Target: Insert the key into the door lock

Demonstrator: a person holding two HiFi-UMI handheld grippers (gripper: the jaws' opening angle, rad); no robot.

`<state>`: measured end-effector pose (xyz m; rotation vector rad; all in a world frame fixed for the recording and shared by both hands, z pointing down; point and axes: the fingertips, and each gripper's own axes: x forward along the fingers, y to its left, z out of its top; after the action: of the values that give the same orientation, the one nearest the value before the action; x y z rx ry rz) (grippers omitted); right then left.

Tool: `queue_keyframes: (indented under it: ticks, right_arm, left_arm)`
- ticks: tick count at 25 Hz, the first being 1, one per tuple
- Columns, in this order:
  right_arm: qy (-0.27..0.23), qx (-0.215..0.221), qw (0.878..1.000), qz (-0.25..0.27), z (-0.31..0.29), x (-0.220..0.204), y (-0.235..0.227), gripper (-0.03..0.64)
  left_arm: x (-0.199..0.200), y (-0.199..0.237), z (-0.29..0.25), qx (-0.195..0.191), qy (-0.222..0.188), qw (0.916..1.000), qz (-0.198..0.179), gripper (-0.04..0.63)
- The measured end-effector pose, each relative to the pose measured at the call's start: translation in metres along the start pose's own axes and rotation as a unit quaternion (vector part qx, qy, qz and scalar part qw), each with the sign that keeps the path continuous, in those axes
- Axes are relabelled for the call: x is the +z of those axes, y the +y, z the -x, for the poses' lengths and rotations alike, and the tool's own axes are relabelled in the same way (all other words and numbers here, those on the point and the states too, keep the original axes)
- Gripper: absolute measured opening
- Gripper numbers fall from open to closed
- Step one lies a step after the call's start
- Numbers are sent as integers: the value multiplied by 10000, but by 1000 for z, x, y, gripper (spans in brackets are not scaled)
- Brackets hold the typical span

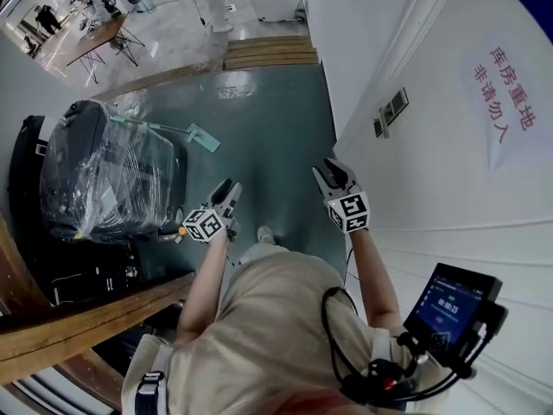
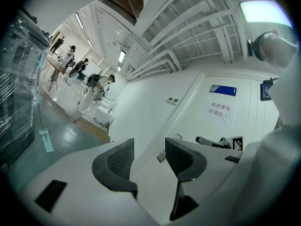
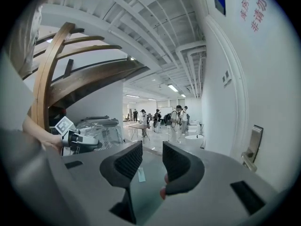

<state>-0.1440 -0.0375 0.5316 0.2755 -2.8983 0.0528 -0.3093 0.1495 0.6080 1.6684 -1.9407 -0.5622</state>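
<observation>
The right gripper (image 1: 333, 174) hangs in the air with its jaws a little apart and nothing between them. The left gripper (image 1: 228, 190), level with it, is likewise parted and empty. The door handle (image 3: 250, 149) with its lock plate sits low at the right of the right gripper view, well apart from both grippers. It is on the white door (image 1: 449, 197), which bears a paper sign (image 1: 505, 102). To the person's left, a plastic-wrapped black case (image 1: 108, 175) stands on the green floor (image 1: 268, 145).
</observation>
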Motion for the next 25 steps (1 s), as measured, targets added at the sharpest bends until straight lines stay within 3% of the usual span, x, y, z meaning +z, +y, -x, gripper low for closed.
queue_keyframes:
  ticks: [8, 15, 25]
  right_arm:
    - [-55, -143, 9997, -185, 89, -25, 10, 140]
    - [-310, -246, 9986, -358, 136, -25, 23, 140]
    - [-329, -588, 9963, -526, 127, -16, 12, 140]
  left_arm:
    - [-48, -63, 50, 81, 79, 9999, -55, 201]
    - [-86, -86, 83, 290, 109, 9995, 79, 207]
    - [-57, -79, 42, -76, 243, 9997, -5, 207]
